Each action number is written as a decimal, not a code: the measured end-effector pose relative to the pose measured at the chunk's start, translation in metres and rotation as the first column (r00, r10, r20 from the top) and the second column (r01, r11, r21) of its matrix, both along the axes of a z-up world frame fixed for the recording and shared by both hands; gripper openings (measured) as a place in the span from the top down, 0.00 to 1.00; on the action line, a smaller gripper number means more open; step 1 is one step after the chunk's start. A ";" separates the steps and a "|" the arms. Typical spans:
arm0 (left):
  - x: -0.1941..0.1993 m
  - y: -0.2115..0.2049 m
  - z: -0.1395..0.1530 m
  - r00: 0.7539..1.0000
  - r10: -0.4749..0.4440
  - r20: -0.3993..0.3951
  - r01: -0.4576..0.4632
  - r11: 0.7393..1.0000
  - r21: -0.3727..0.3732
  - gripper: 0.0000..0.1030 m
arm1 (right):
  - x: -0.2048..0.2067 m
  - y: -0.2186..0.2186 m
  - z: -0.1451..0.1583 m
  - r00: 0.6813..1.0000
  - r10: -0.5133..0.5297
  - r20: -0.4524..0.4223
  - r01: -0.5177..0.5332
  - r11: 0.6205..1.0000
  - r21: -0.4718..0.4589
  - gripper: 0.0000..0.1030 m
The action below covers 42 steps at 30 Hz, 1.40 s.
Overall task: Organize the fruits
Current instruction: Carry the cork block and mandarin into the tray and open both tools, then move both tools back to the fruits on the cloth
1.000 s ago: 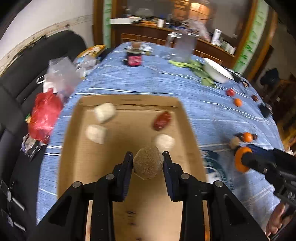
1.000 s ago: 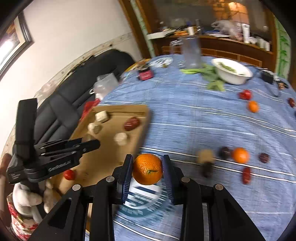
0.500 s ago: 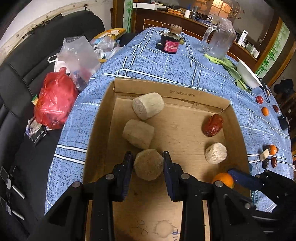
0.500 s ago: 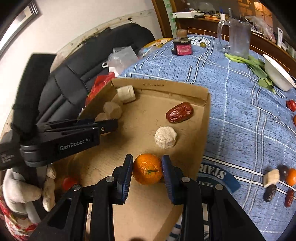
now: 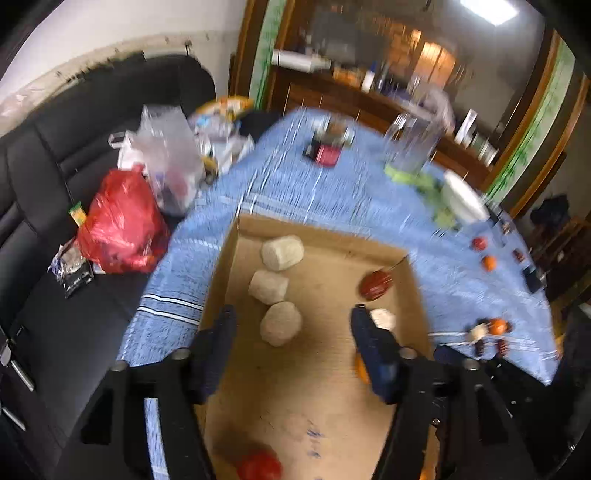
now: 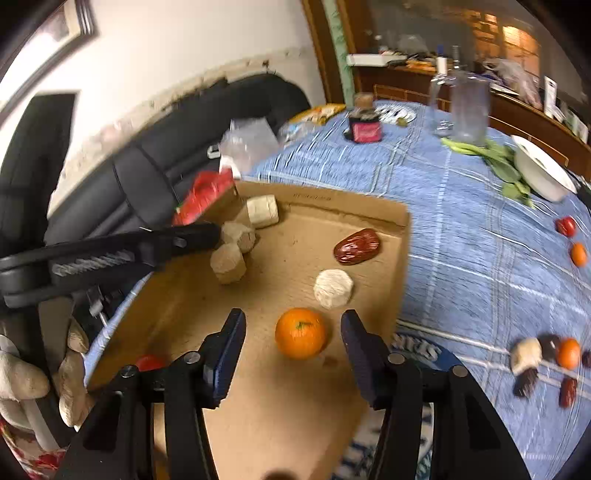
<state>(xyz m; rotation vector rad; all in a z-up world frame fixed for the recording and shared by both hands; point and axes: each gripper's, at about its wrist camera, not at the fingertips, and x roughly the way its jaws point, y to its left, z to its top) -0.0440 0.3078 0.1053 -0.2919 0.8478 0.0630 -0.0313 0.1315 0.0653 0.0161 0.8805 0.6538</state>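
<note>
Both grippers' jaws have just been opening! The right gripper (image 6: 293, 341) stands parted around the orange (image 6: 301, 333), pads clear of it, the fruit sitting in the cardboard box (image 6: 369, 206). The left gripper (image 5: 290, 325) gapes too, its tan cylindrical piece (image 5: 280, 324) loose on the box floor, just before two paler pieces. A red date (image 6: 356, 246) lies near the box's far right corner.

Dim, warm indoor light, with a bright ceiling lamp (image 5: 484, 13) glaring at the top. The left wrist view is motion-smeared throughout; the right is sharper. Fisheye bending and dark vignetting mark all edges.
</note>
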 end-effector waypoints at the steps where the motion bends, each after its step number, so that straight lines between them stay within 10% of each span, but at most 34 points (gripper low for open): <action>1: -0.007 -0.002 0.006 1.000 0.002 0.023 -0.001 1.000 -0.003 0.29 | -0.005 -0.010 0.002 1.000 -0.017 0.001 0.017 1.000 0.021 0.36; 11: -0.107 -0.079 0.033 0.974 -0.071 0.213 0.096 0.989 -0.111 0.16 | -0.089 -0.145 0.018 0.901 -0.394 0.180 0.378 0.918 0.117 0.13; 22: -0.134 -0.149 0.034 0.963 -0.191 0.190 0.193 0.981 0.009 0.16 | -0.128 -0.267 0.017 0.776 -0.630 0.038 0.610 0.764 0.211 0.10; 42: -0.051 -0.215 -0.031 0.953 -0.301 0.033 0.302 0.953 0.000 0.16 | -0.083 -0.260 -0.019 0.843 -0.538 -0.012 0.536 0.837 0.111 0.10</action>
